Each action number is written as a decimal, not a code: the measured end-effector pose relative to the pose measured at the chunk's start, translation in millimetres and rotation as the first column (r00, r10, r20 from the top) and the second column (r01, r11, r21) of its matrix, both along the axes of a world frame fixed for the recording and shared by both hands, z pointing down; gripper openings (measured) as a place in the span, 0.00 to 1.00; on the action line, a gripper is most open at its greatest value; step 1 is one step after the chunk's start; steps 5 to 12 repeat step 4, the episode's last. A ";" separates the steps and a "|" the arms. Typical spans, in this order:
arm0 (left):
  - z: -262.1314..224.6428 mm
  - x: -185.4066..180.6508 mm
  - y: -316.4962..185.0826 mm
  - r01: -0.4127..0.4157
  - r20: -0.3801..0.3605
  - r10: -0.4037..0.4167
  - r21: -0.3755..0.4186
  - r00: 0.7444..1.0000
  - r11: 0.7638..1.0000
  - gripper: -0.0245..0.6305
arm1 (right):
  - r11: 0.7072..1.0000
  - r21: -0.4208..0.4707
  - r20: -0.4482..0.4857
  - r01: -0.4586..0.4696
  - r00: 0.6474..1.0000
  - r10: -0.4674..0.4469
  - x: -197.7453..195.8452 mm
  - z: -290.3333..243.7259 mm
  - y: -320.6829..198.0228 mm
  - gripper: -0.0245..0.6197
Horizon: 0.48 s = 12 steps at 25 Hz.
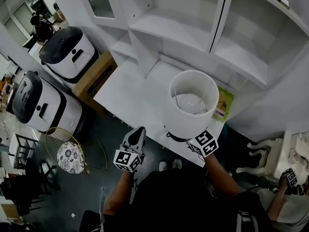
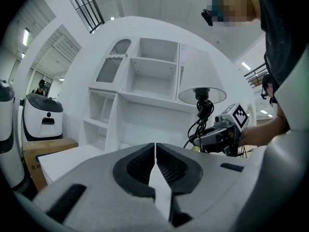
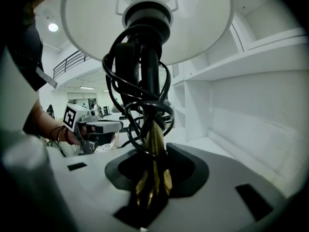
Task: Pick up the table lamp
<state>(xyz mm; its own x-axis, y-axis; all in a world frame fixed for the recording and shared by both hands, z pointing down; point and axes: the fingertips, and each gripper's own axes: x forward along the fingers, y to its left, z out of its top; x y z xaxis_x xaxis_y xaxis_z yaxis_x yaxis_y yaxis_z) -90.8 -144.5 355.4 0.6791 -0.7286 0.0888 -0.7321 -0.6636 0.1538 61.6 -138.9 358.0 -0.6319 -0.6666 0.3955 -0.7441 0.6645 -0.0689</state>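
The table lamp (image 1: 191, 103) has a white drum shade, a gold stem (image 3: 154, 151) and a black cord (image 3: 140, 88) wound round that stem. It stands upright at the front edge of the white desk (image 1: 130, 93). My right gripper (image 3: 153, 178) is shut on the gold stem below the shade; in the head view the right gripper (image 1: 193, 142) reaches in under the shade. I cannot tell whether the lamp's base touches the desk. Left of the lamp, my left gripper (image 1: 138, 131) is shut with nothing in it, and the left gripper (image 2: 155, 163) points level toward the shelves.
A white shelf unit (image 1: 193, 28) rises behind the desk. A green and yellow box (image 1: 223, 104) lies right of the lamp. A cardboard box (image 1: 94, 76) and two white machines (image 1: 67, 50) stand at the left, a wire stool (image 1: 65, 151) on the floor, a white chair (image 1: 277, 153) at the right.
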 end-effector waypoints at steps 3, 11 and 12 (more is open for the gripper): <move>3.4 2.7 -1.7 0.004 0.002 -0.004 -0.012 1.000 1.000 0.07 | 1.000 -0.008 0.001 -0.002 1.000 0.002 3.5 3.7 -1.4 0.23; 4.3 3.8 -2.7 0.005 0.001 -0.005 -0.015 1.000 1.000 0.07 | 1.000 -0.009 0.003 -0.002 1.000 0.002 4.5 4.7 -2.1 0.23; 4.3 3.8 -2.7 0.005 0.001 -0.005 -0.015 1.000 1.000 0.07 | 1.000 -0.009 0.003 -0.002 1.000 0.002 4.5 4.7 -2.1 0.23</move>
